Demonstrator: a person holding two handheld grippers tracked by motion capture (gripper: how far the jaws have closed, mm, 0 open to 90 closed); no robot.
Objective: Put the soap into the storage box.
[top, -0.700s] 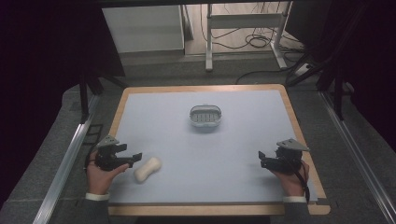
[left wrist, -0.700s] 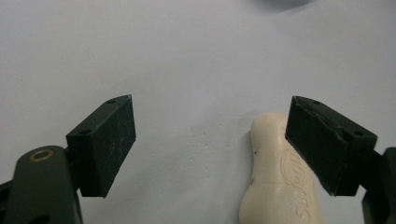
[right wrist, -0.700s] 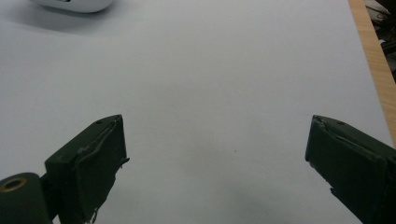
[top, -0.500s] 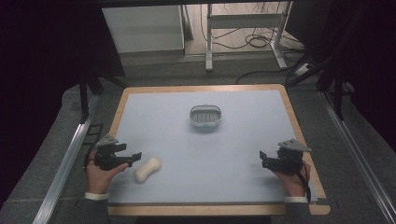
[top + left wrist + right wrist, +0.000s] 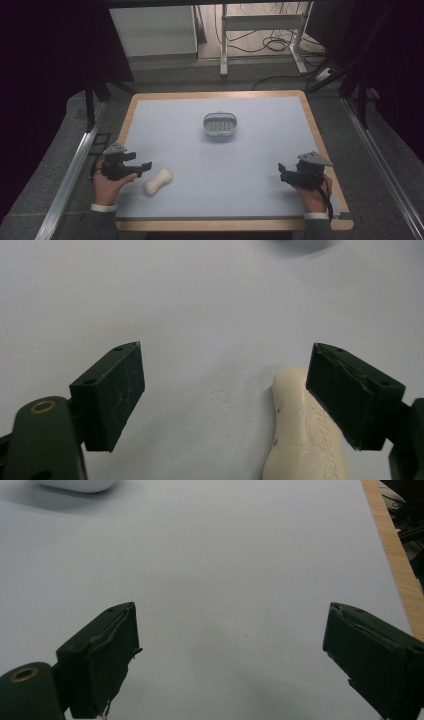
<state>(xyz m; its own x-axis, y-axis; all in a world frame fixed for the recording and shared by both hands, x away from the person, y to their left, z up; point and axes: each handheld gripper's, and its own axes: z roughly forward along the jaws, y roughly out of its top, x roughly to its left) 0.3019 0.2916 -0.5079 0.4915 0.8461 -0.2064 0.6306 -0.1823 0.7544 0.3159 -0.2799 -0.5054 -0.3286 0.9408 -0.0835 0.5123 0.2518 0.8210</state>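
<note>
1. Cream-coloured soap bar [image 5: 158, 181] lies on the pale table [image 5: 260, 165], near its front left, well apart from the grey soap dish [image 5: 219, 124].
2. Left tongs [image 5: 225, 390] are spread, one jaw overlapping the bar's edge; whether it touches is unclear.
3. Right tongs [image 5: 230, 655] are spread over bare table.
4. It looks hard, light and probably slick; grip across the narrowed waist.

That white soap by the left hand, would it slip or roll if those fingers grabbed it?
The soap looks smooth and rounded with a narrowed middle, so it may slip unless gripped there. It lies flat on the table, so rolling seems unlikely. It looks solid, probably stiff. The left gripper is open beside it.
</note>
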